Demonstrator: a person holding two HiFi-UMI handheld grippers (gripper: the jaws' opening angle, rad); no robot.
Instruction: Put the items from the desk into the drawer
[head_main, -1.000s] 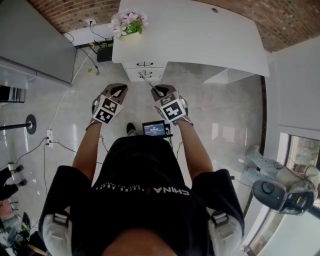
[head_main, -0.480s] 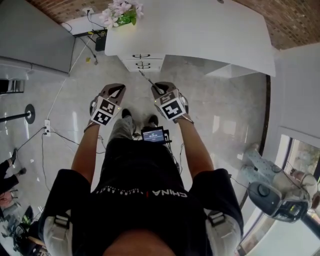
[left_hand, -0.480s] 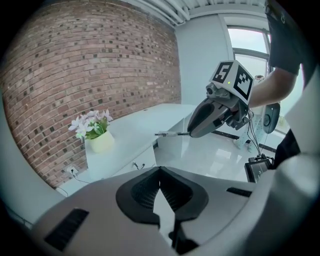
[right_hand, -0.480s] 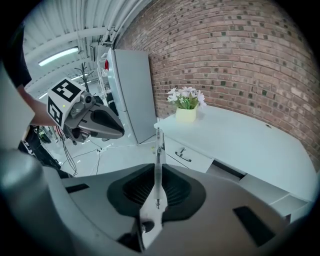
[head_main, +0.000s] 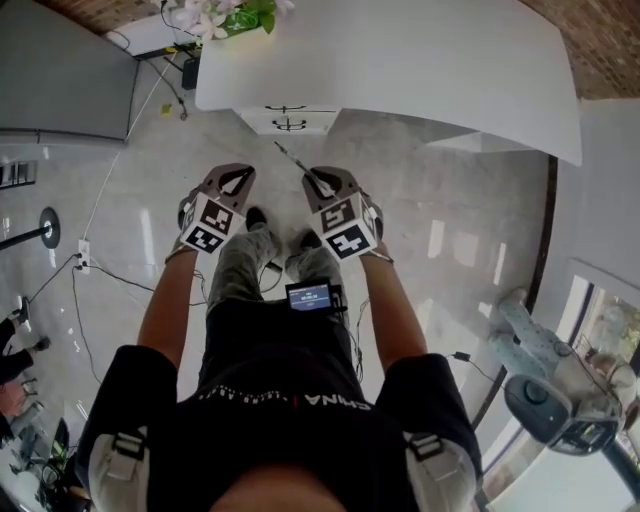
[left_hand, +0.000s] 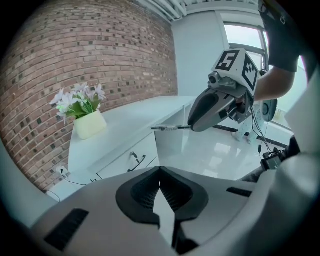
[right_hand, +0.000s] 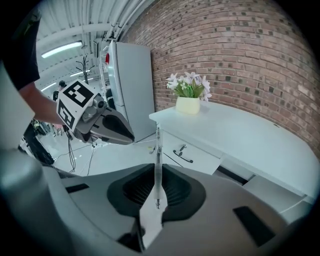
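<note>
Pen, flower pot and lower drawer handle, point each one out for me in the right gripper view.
pen (right_hand: 158, 165): right gripper view, middle of its barrel.
flower pot (right_hand: 188, 105): right gripper view, front wall of the pot.
lower drawer handle (right_hand: 183, 158): right gripper view, middle of the bar.

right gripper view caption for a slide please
Right gripper clamps a thin pen, facing the white desk with closed drawers and potted flowers.

The black shirt (head_main: 290, 440) has the word "CHINA" on it, seen upside down. The little screen (head_main: 309, 295) shows print too small to read.
</note>
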